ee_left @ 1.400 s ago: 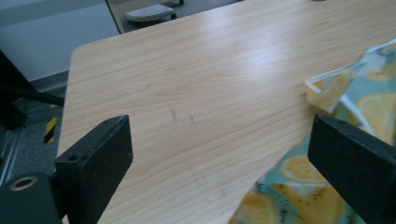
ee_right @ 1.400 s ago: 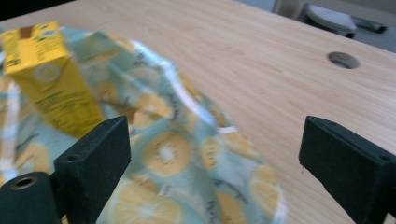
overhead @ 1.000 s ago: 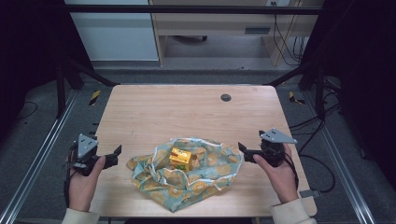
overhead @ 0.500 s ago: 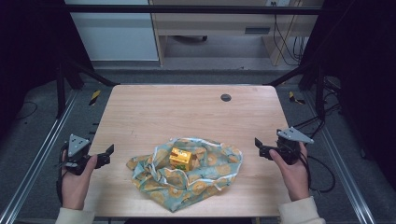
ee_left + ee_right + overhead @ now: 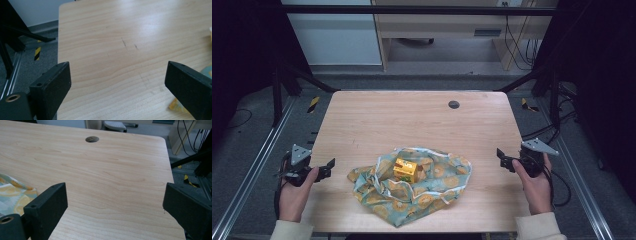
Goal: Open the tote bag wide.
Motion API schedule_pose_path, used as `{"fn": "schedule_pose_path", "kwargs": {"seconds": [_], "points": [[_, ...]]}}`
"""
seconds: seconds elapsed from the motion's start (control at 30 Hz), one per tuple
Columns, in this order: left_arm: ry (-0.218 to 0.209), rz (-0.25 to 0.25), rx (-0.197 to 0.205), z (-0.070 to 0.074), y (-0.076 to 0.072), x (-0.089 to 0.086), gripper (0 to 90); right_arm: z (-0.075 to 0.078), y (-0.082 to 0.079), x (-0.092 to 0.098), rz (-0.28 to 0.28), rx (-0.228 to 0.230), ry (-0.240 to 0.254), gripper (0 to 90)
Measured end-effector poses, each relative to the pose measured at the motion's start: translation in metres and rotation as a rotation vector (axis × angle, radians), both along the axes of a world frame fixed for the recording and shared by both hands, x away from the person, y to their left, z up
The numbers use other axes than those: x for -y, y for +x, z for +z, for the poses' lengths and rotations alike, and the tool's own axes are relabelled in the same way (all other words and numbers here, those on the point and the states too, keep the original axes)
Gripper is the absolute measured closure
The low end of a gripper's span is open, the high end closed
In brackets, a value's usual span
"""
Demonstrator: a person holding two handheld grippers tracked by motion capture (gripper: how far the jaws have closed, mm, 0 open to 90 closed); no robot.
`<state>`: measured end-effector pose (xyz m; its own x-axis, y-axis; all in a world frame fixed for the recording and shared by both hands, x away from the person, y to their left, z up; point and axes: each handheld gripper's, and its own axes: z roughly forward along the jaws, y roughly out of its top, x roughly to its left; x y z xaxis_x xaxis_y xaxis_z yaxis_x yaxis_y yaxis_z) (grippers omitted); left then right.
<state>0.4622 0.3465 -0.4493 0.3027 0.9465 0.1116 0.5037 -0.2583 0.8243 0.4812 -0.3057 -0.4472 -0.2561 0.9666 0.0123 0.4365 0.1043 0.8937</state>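
1. Left gripper (image 5: pixel 330 165), held in the person's left hand (image 5: pixel 294 192), sits at the left edge of the wooden table (image 5: pixel 412 120), jaws spread wide with nothing between them; its own view looks across bare wood between the two black jaws.
2. Right gripper (image 5: pixel 500 157), held in the right hand (image 5: pixel 534 182), sits at the table's right edge, jaws likewise spread and empty, with bare wood showing between them in the right gripper view.
3. Both grippers are well apart from the cloth and from each other.
4. Between them, near the table's front edge, lies a crumpled teal cloth (image 5: pixel 432 185) printed with orange citrus slices and edged in white.
5. On the cloth, a little left of its middle, stands a small yellow box (image 5: pixel 407 170).
6. A corner of the cloth shows at the left edge of the right gripper view.
7. Toward the table's far side is a round dark hole (image 5: pixel 454 104), also seen in the right gripper view.
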Motion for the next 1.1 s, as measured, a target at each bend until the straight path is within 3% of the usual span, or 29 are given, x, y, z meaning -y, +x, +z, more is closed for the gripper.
{"fn": "schedule_pose_path", "kwargs": {"seconds": [0.57,0.7,1.1], "points": [[0.082,-0.017,-0.123,-0.017,0.009,0.006,6.7,-0.023,0.004,-0.011,0.058,-0.138,-0.029,7.1],[0.125,-0.023,-0.156,-0.021,0.011,0.009,6.7,-0.029,0.003,-0.018,0.071,-0.171,-0.053,7.8],[0.098,0.017,-0.157,-0.022,0.01,0.0,6.8,-0.035,-0.007,-0.032,0.1,-0.243,-0.088,7.8]]}}
